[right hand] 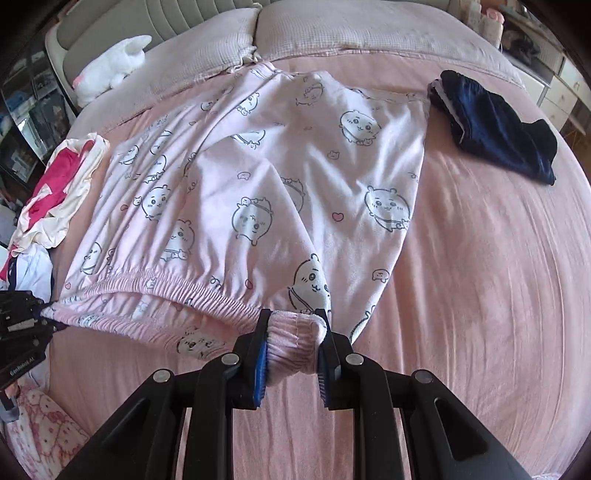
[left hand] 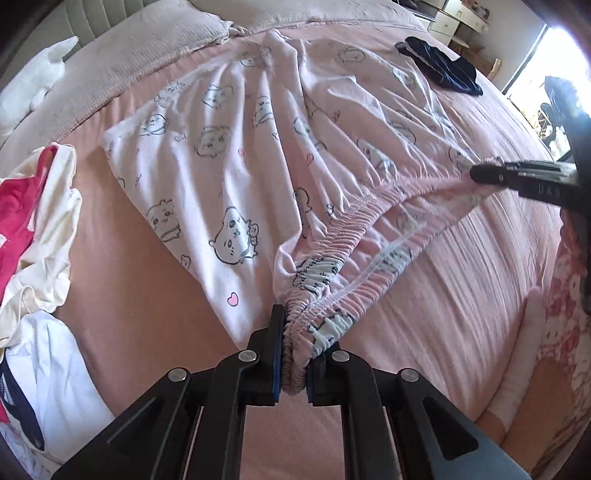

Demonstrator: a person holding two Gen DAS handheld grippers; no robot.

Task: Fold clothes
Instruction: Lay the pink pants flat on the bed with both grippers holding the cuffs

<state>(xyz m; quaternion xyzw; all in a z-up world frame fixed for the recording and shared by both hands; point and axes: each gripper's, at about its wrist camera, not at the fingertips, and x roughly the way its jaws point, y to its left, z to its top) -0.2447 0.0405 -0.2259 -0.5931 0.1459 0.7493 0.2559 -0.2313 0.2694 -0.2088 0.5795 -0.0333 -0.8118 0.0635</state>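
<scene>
Pale pink pyjama trousers [left hand: 229, 155] [right hand: 258, 177] printed with cartoon animals lie spread on the pink bed, legs pointing to the pillows. My left gripper [left hand: 293, 354] is shut on one end of the gathered elastic waistband [left hand: 351, 229]. At the right of the left wrist view, my right gripper [left hand: 480, 173] pinches the other end. In the right wrist view my right gripper [right hand: 291, 347] is shut on a bunched wad of waistband [right hand: 192, 288], and the left gripper [right hand: 26, 325] holds the far end at the left edge. The waistband hangs stretched between them, slightly above the sheet.
A folded navy garment [right hand: 495, 129] [left hand: 443, 70] lies at the far right of the bed. A heap of cream, red and white clothes [left hand: 33, 236] [right hand: 55, 184] sits at the left. Pillows [right hand: 332, 33] and a white plush toy [right hand: 110, 66] line the headboard. A person's leg [left hand: 524, 369] kneels near right.
</scene>
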